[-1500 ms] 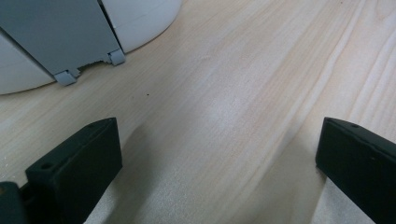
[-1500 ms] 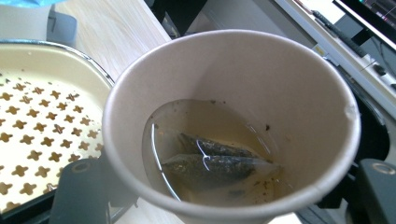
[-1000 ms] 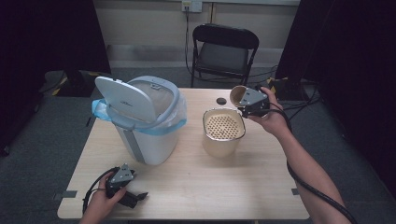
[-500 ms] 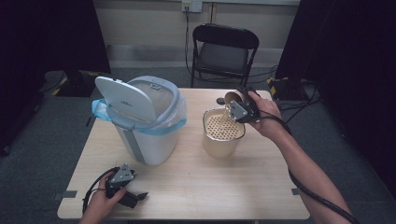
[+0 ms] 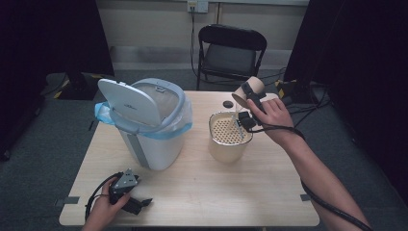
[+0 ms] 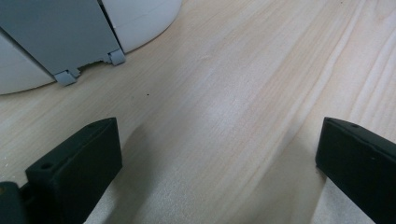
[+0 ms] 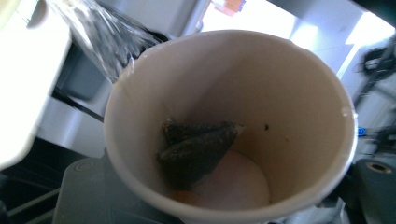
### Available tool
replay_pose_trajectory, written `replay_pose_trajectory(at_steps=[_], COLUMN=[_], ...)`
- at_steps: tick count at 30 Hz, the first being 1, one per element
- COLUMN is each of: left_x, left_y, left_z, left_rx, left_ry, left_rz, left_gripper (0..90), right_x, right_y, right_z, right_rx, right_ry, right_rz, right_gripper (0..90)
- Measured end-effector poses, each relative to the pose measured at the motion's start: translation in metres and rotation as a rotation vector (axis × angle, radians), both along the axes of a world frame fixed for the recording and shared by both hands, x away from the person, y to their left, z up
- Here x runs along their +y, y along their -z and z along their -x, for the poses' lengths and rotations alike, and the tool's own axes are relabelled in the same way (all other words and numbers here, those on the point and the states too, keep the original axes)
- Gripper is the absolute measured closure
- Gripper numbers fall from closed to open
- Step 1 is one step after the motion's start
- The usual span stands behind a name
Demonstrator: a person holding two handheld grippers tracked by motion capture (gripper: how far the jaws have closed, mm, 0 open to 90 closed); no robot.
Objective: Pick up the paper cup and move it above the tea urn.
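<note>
A: High view first; where does everything sit relative to the strainer tub (image 5: 230, 139)?

B: The tub stands on the counter (image 5: 202, 192), cream-coloured with a perforated insert; the right tool (image 5: 246, 107) hangs just above the tub's far right rim, clamped on a paper cup (image 5: 248, 89) that is tipped on its side, mouth toward the tub's far side; the right hand (image 5: 272, 115) is just right of the tub.

A: And to the tub's left?

B: A white bin (image 5: 151, 125) with a blue liner and its lid raised, near the tub but apart from it; a small dark cap (image 5: 227, 104) lies on the counter just beyond the tub; a black folding chair (image 5: 232, 50) stands behind the counter, well past the tub.

A: The left tool?

B: The left tool (image 5: 132, 195) rests on the counter at the near left corner, well apart from the tub, in the left hand (image 5: 103, 211).

A: Left gripper view?

B: Its two black jaws stand wide with bare counter wood (image 6: 219, 116) between them, gripping nothing; the bin's white base and grey hinge panel (image 6: 60, 37) sit beyond them.

A: Right gripper view?

B: It looks straight into the cup (image 7: 229, 126); the jaws are closed on the cup's wall; a dark, wet tea bag (image 7: 196, 149) clings to the inside near the bottom; clear crinkled film (image 7: 100, 39) shows past the rim at upper left; the surroundings are too blurred to name.
</note>
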State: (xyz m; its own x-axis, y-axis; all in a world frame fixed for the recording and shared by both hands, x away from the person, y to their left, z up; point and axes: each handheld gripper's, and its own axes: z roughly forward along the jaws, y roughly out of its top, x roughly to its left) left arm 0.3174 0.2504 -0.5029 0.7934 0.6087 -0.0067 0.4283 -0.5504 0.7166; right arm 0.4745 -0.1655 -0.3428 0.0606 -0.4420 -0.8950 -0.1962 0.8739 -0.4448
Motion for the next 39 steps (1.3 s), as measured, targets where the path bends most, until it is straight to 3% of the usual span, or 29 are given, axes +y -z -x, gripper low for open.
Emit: replay_pose_trajectory(at_steps=[1,5,10,13,15,17,18,19,21,32,36,38,39], left_x=[0.000,0.000,0.000,0.000,0.000,0.000,0.000,0.000,0.000,0.000,0.000,0.000,0.000], left_y=[0.000,0.000,0.000,0.000,0.000,0.000,0.000,0.000,0.000,0.000,0.000,0.000,0.000], left_z=[0.000,0.000,0.000,0.000,0.000,0.000,0.000,0.000,0.000,0.000,0.000,0.000,0.000], left_rx=[0.000,0.000,0.000,0.001,0.000,0.000,0.000,0.000,0.000,-0.005,-0.004,-0.004,-0.004], left_ry=[0.000,0.000,0.000,0.000,0.000,0.000,0.000,0.000,0.000,0.003,0.003,0.002,0.003], left_rz=[0.000,0.000,0.000,-0.002,0.000,0.000,0.000,0.000,0.000,-0.005,-0.005,-0.006,-0.005], left_gripper=[0.0,0.0,0.0,0.0,0.0,0.0,0.0,0.0,0.0,0.0,0.0,0.0,0.0], right_x=[0.000,0.006,0.009,0.011,0.011,0.011,0.012,0.014,0.016,0.018,0.017,0.016,0.014], right_y=[0.001,0.003,0.006,0.009,0.008,0.010,0.009,0.010,0.011,0.006,0.003,0.001,-0.005], right_z=[0.001,0.006,0.009,0.010,0.011,0.013,0.014,0.018,0.020,0.022,0.022,0.021,0.017], right_rx=[0.001,-0.046,-0.070,-0.107,-0.117,-0.170,-0.200,-0.215,-0.217,-0.210,-0.189,-0.136,-0.017], right_ry=[0.001,-0.035,-0.049,-0.052,-0.045,-0.041,-0.046,-0.071,-0.074,-0.090,-0.079,-0.066,-0.061], right_rz=[-0.008,0.103,0.140,0.197,0.207,0.239,0.282,0.314,0.318,0.293,0.281,0.190,0.051], right_gripper=[29.7,29.6,29.5,29.4,29.3,29.4,29.4,29.4,29.5,29.2,28.9,28.8,28.7])
